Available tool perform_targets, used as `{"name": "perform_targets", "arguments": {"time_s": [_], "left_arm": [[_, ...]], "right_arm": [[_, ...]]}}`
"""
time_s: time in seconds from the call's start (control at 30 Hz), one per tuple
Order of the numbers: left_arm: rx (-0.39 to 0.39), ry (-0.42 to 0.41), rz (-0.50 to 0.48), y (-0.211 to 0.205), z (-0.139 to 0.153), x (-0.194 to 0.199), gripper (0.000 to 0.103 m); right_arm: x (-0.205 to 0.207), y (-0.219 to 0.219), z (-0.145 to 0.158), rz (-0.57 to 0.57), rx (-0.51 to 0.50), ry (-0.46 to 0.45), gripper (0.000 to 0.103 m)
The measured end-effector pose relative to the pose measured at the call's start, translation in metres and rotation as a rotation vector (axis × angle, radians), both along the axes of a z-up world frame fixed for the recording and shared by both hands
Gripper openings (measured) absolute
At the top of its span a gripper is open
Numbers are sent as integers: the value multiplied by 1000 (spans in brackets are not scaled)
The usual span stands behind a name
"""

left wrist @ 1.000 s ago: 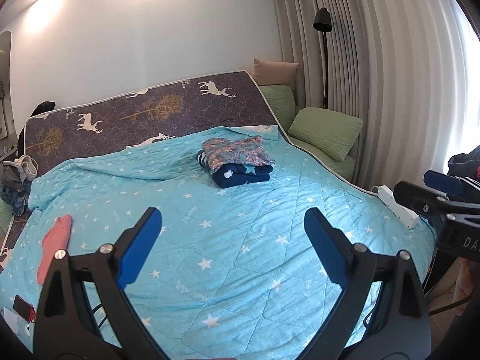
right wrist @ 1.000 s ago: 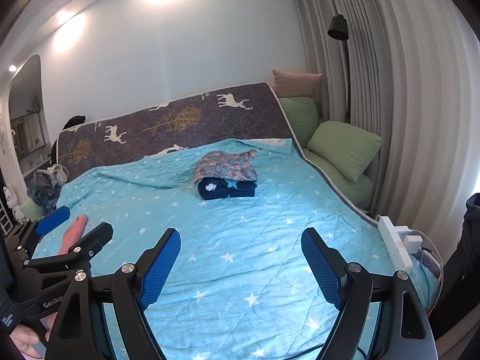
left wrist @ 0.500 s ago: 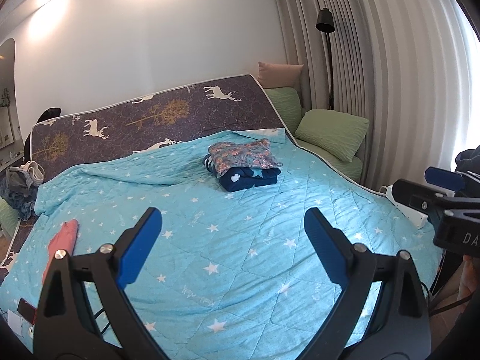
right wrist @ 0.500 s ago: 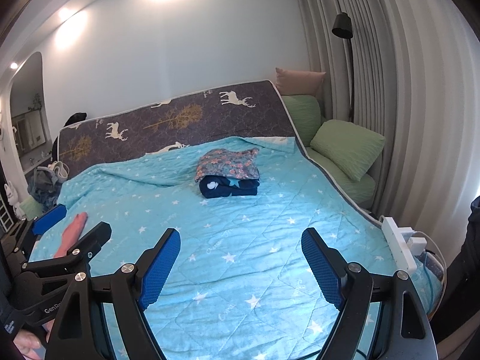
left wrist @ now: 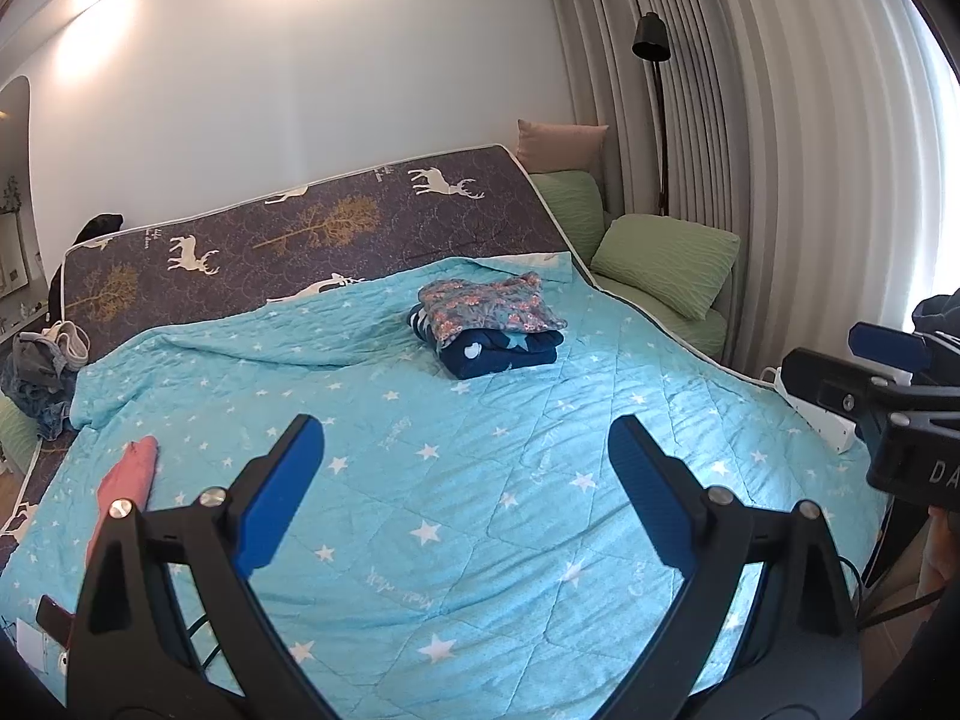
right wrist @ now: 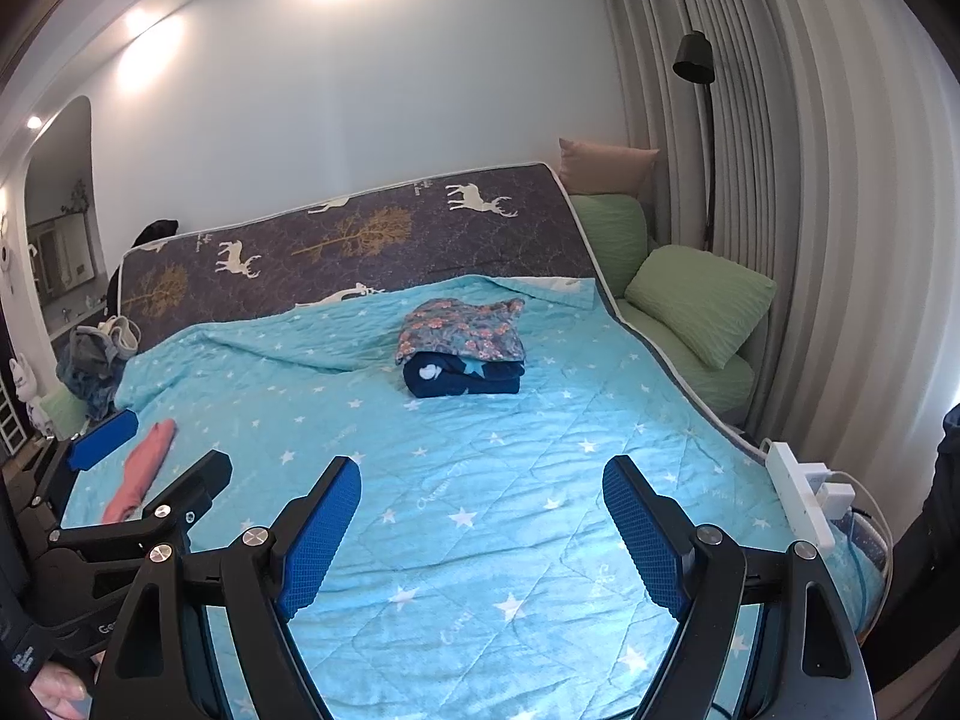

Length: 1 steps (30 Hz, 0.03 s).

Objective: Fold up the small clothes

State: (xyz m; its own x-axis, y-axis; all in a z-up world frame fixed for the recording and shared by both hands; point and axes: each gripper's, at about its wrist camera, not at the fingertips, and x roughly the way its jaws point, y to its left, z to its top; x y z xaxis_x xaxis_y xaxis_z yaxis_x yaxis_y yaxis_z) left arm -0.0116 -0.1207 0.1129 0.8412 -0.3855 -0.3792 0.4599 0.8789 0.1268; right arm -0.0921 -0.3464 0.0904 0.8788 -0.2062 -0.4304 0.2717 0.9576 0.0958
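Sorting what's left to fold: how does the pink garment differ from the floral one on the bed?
The pink garment is plain and lies alone near the bed's left edge; the floral garment is patterned and sits folded on a navy garment mid-bed. The pink one looks long and narrow, the floral one compact. Both rest on the star quilt.

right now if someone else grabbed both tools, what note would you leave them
Left tool: open, empty, held above the near part of the blue star quilt.
Right tool: open, empty, also over the quilt's near part.
Done: a folded stack at the far middle of the bed, floral garment on top of a navy garment.
Left: the pink garment lies loose by the bed's left edge, nearest the left tool. A heap of grey and denim clothes sits off the bed's far left corner; whether it belongs to the job I cannot tell.
Likely next: fetch the pink one.
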Motion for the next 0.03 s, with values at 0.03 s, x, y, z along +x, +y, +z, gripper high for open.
{"name": "perform_targets", "arguments": {"time_s": [0.03], "left_arm": [[0,-2,1,0,0,0,96]], "right_arm": [[0,0,0,0,-1,-1,85]]}}
